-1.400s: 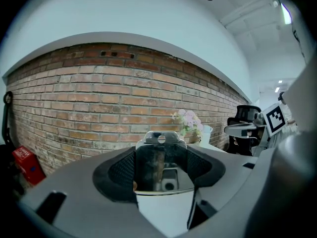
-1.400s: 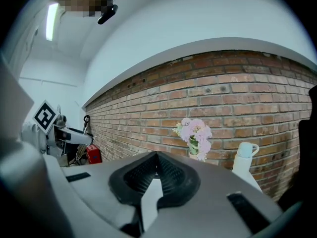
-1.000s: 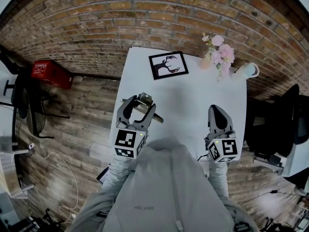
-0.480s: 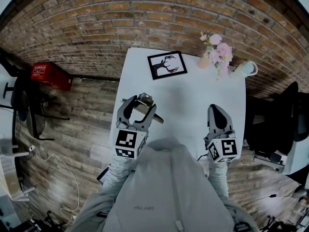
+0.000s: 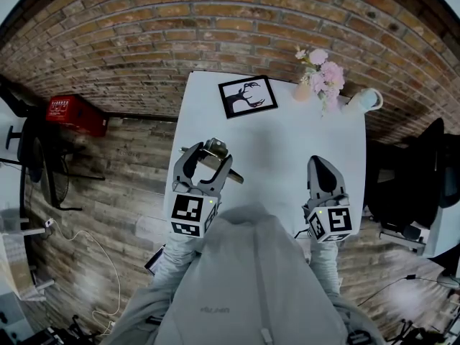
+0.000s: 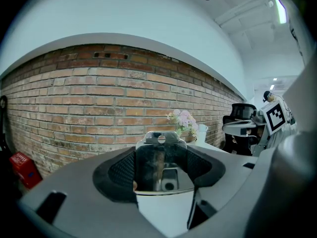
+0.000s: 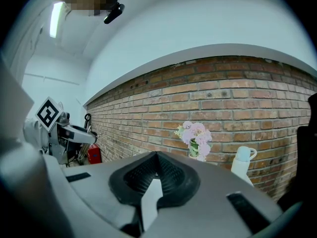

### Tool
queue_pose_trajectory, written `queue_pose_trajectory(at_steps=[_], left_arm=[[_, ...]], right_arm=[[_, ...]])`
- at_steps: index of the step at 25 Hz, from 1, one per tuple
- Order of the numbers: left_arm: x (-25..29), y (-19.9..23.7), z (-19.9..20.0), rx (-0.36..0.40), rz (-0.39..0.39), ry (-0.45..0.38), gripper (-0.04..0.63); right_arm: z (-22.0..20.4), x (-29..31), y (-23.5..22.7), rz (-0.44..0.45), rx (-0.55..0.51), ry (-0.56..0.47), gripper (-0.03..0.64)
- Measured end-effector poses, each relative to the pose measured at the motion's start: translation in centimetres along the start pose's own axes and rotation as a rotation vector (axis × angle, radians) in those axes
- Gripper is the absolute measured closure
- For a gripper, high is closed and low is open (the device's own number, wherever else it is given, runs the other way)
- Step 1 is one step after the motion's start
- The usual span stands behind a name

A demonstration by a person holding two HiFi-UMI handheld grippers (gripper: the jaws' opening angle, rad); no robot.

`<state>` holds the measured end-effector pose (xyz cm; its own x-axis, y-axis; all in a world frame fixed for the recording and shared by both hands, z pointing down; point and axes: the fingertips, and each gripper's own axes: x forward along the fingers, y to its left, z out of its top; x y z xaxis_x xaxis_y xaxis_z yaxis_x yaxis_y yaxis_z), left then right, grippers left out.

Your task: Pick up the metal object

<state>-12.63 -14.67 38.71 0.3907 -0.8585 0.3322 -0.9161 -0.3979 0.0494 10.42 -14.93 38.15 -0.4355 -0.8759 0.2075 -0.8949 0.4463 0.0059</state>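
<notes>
The left tool (image 5: 207, 160) grips the shiny, boxy metal object (image 6: 161, 155) at the white worktop's (image 5: 287, 139) left edge. The right tool (image 5: 321, 167), clenched and empty, sits near the right edge, with open surface between them.

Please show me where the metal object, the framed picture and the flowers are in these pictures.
metal object (image 6: 161, 162), left gripper view, on its shiny front face.
framed picture (image 5: 249, 96), head view, on the dark drawing in its middle.
flowers (image 5: 323, 69), head view, on the pink blossoms.
</notes>
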Motion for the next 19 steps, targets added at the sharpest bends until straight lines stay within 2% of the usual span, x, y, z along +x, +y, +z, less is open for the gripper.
queue_pose_trajectory(at_steps=[19], left_arm=[[-0.61,-0.31,-0.05,0.005,0.002,-0.001,0.291]], right_arm=[[-0.32,-0.09,0.66,0.023,0.006,-0.003,0.594]])
